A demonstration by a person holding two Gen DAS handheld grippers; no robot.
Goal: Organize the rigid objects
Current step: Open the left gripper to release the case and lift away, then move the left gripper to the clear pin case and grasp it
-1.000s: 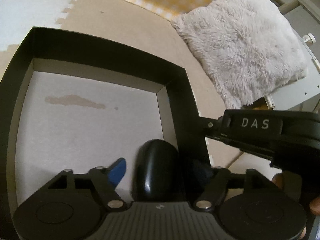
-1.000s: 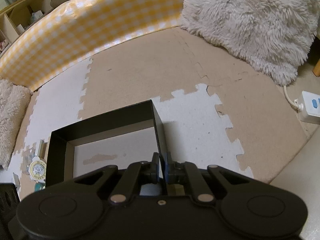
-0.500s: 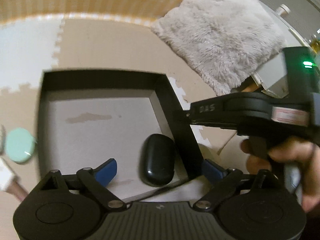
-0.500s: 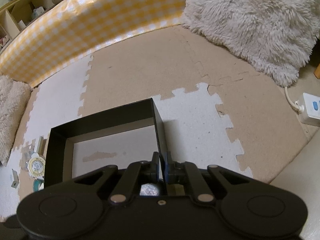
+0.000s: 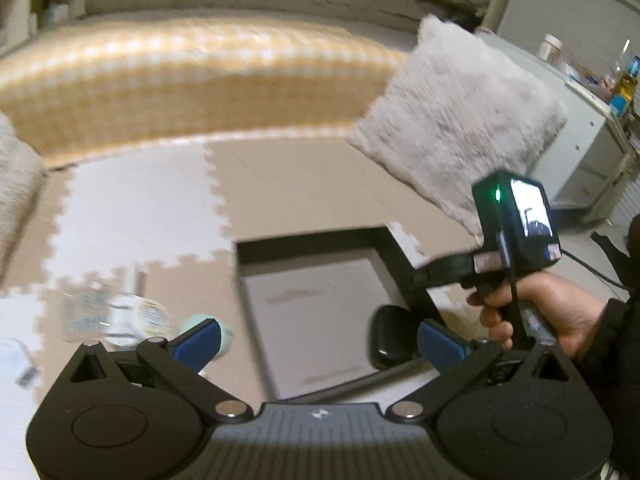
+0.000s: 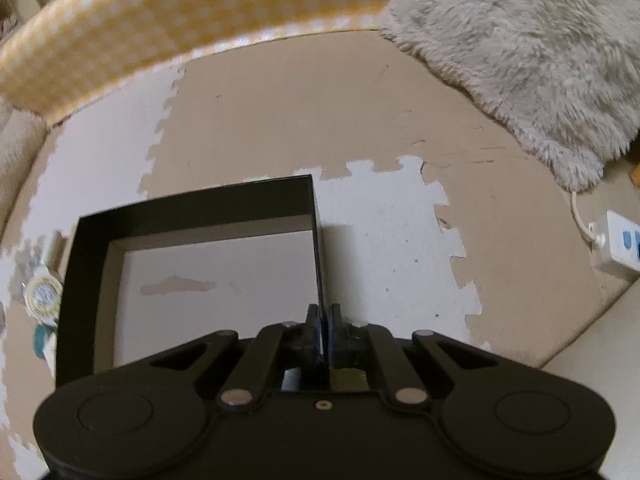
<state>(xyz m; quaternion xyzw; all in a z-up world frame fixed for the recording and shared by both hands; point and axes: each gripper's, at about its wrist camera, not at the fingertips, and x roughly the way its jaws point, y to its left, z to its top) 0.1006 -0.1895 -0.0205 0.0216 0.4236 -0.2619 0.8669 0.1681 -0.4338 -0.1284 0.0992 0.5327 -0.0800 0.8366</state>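
Note:
A shallow black box (image 5: 312, 236) with a pale floor lies on the foam mat; it also shows in the right wrist view (image 6: 192, 204). A black oval case (image 5: 390, 336) lies inside it by the right wall. My left gripper (image 5: 320, 338) is open and empty, raised above the box's near edge. My right gripper (image 6: 325, 320) is shut on the box's right wall (image 6: 318, 248); it shows in the left wrist view (image 5: 424, 278) with the hand behind it. A mint round object (image 5: 222, 330) and a round yellow-rimmed item (image 6: 42, 294) lie left of the box.
A yellow checked cushion (image 5: 192, 88) borders the mat at the back. A grey fluffy pillow (image 6: 516, 52) lies at the back right. A white power strip (image 6: 622, 246) with its cord lies at the far right. More small items lie blurred at the left (image 5: 80, 312).
My left gripper has let go of the black case, which now lies in the box, and has drawn back, up and to the left. The right gripper has stayed clamped on the wall.

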